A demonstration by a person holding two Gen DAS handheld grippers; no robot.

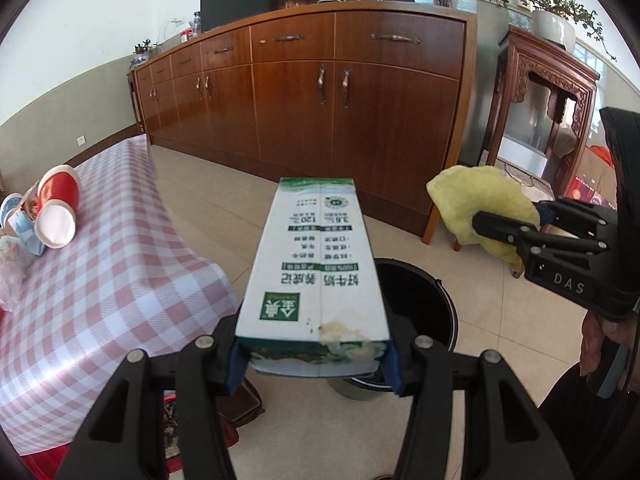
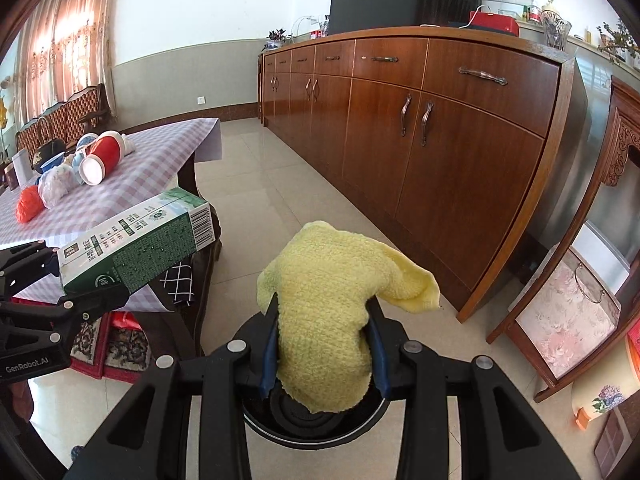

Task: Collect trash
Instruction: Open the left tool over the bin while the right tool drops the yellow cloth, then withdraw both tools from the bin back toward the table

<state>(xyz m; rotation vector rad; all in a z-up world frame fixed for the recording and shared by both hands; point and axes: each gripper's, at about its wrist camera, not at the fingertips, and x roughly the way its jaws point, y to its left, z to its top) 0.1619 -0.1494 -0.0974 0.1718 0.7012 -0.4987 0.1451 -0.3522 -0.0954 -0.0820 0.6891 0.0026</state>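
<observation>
My left gripper [image 1: 314,364] is shut on a white and green milk carton [image 1: 314,268], held level above the floor with its far end over the black trash bin [image 1: 424,312]. The carton also shows at the left of the right wrist view [image 2: 136,240], held by the left gripper [image 2: 60,280]. My right gripper [image 2: 324,354] is shut on a yellow cloth [image 2: 328,300] directly above the open bin [image 2: 316,412]. The right gripper [image 1: 516,232] with the cloth [image 1: 480,200] shows at the right of the left wrist view.
A table with a pink checked cloth [image 1: 100,280] stands left, bearing a tipped red and white cup [image 1: 56,212], bowls and plastic bags [image 2: 56,186]. A long wooden cabinet [image 1: 320,96] runs along the back. A carved wooden stand [image 1: 548,92] is on the right. Rugs lie under the table [image 2: 116,344].
</observation>
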